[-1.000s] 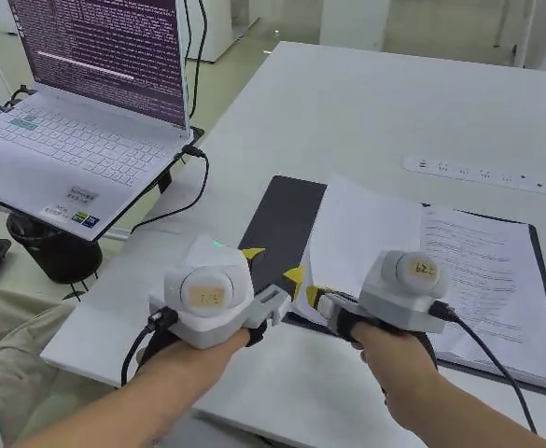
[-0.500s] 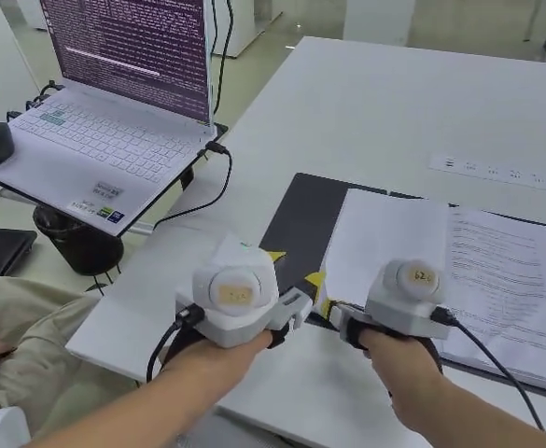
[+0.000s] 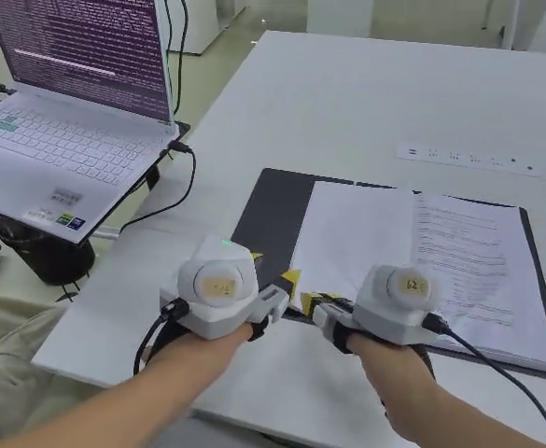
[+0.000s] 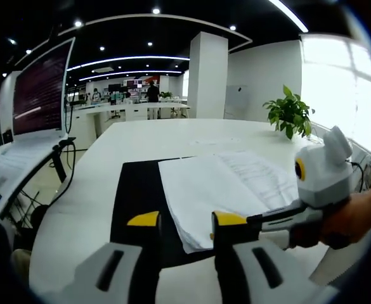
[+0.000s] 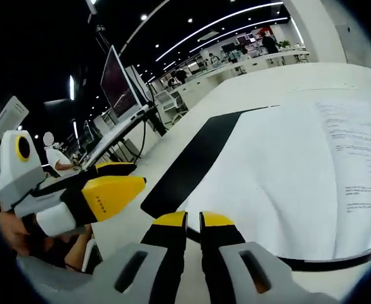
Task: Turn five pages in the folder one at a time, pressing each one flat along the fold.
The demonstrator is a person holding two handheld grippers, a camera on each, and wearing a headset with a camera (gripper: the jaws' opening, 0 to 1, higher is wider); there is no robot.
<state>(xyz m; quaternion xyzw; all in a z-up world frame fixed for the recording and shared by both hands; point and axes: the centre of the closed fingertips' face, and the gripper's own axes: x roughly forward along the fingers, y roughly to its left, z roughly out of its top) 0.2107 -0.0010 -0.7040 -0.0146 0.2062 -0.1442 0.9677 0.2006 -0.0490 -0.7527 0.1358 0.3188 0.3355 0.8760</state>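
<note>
While blank page (image 3: pixel 352 245) lies over left half of folder (image 3: pixel 271 217) near front edge of tabletop (image 3: pixel 347 103), I judge step: flattening. Left gripper (image 4: pixel 185 220) jaws apart, empty; right gripper (image 5: pixel 193 219) jaws nearly together at page corner, grip unclear. Next: press along fold.

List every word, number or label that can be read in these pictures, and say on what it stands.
Nothing reads for certain.
Laptop screen: text lines, too small.
Printed page: text lines, too small.
Turned page: blank side.
Label on left hand-held gripper: blurred.
Label on right hand-held gripper: digits, blurred.
</note>
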